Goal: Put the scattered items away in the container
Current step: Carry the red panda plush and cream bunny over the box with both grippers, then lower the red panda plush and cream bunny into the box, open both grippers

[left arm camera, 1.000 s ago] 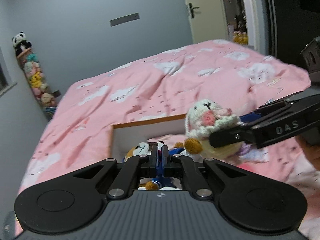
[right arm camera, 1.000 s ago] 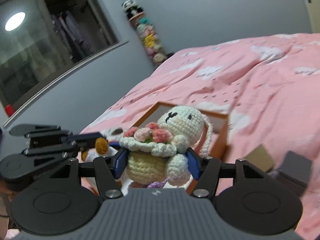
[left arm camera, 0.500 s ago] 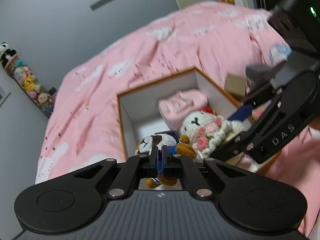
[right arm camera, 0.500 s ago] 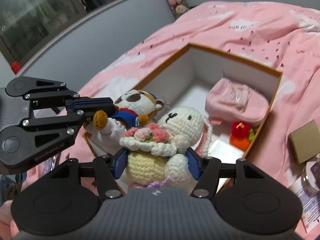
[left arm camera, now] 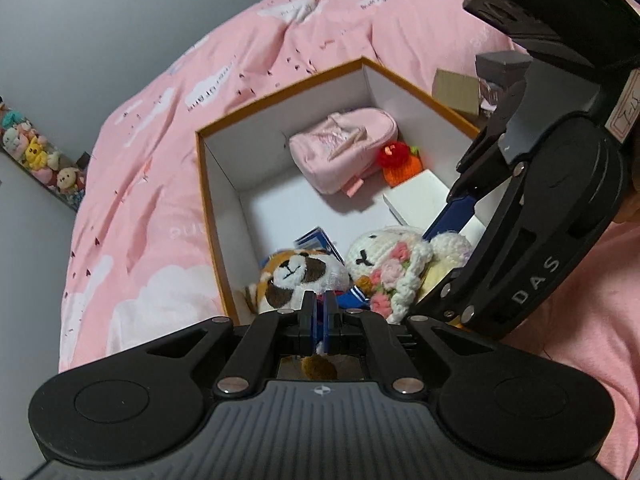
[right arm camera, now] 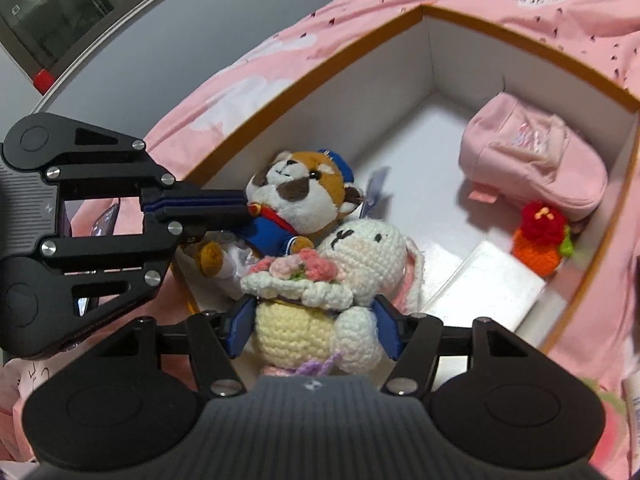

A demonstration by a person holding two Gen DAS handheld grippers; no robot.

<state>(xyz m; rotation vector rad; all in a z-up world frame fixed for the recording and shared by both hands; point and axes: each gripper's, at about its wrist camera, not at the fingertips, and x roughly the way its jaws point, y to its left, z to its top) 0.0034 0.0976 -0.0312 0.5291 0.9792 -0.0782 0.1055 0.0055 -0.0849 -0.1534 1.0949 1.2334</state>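
Toys hang over the box: my left gripper pinches the fox doll tight, my right gripper clamps the crochet rabbit, at six o'clock. Releasing both together, I risk one toy tumbling past the near rim onto the bedspread.

Pink cloud-print bedspread, orange-rimmed white box, cream bunny.

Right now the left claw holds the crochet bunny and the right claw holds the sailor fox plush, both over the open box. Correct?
Swapped. In the right wrist view the right claw grips the crochet bunny, and the left claw pinches the sailor fox plush, both over the open box.
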